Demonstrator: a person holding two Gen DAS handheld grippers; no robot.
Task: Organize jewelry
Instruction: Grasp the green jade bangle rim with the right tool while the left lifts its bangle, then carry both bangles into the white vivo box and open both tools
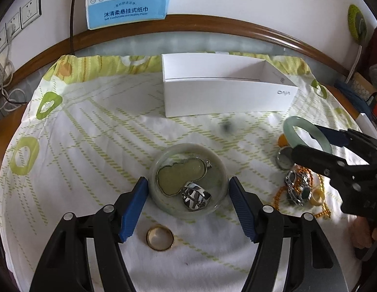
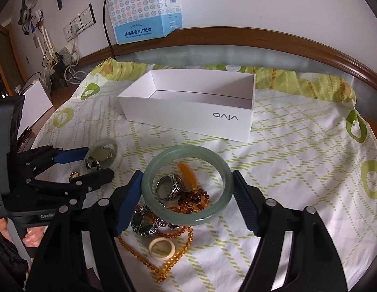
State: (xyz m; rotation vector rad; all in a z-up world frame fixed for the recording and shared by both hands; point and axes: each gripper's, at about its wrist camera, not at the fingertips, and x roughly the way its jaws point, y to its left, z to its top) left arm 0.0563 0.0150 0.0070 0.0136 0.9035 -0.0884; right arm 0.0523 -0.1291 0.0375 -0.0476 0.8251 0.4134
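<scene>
Both grippers (image 1: 188, 187) (image 2: 187, 185) gape around bangles (image 1: 188, 177) (image 2: 187, 185), unclamped.

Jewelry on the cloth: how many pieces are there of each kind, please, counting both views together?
Rings: 4 (gold ring, wide silver ring, carved silver ring, cream ring)
Bangles: 2 (green bangle, pale bangle)
Pendants: 2 (gourd pendant, amber pendant)
Bead strands: 2 (orange strand, dark amber strand)
Silver link bracelet: 1
Total: 11
</scene>
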